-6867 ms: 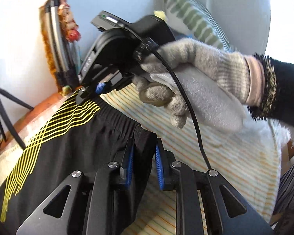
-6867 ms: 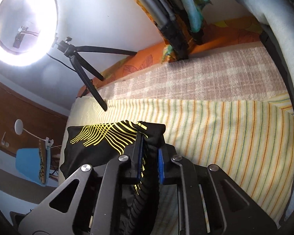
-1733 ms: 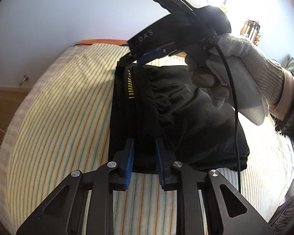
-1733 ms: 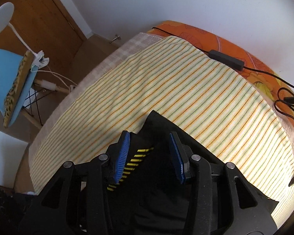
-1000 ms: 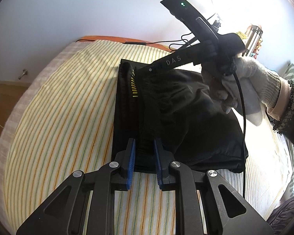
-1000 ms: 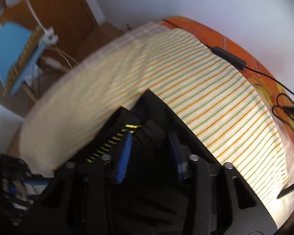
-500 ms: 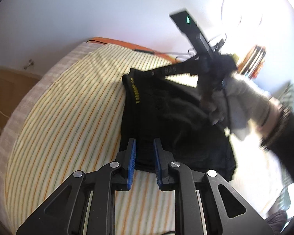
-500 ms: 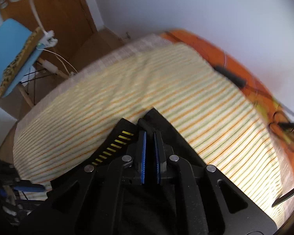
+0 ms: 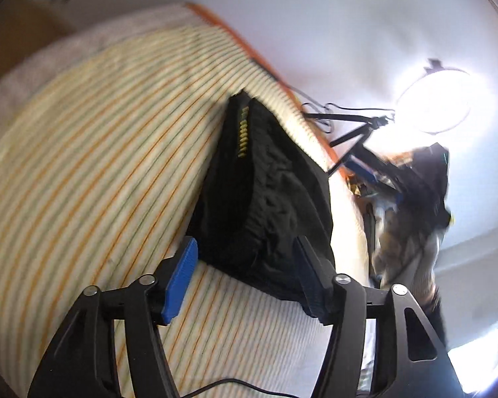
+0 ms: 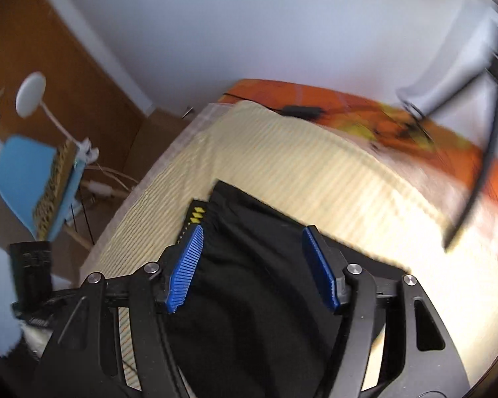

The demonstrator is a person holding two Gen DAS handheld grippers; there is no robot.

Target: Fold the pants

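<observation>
The black pants with yellow markings lie folded in a compact bundle on the striped bed cover. My left gripper is open, its blue pads spread on either side of the bundle's near edge, holding nothing. My right gripper is open above the pants, which fill the space between and below its pads. In the left wrist view the right gripper and gloved hand show blurred at the far right, away from the pants.
A ring light on a tripod stands by the wall past the bed. An orange sheet edge with a black cable lies along the far side. A blue chair and white lamp stand left of the bed on the wooden floor.
Both grippers were shut on the pants' edge half a second ago and are open now. Both have pulled back from the bundle, and the views are tilted and blurred.
</observation>
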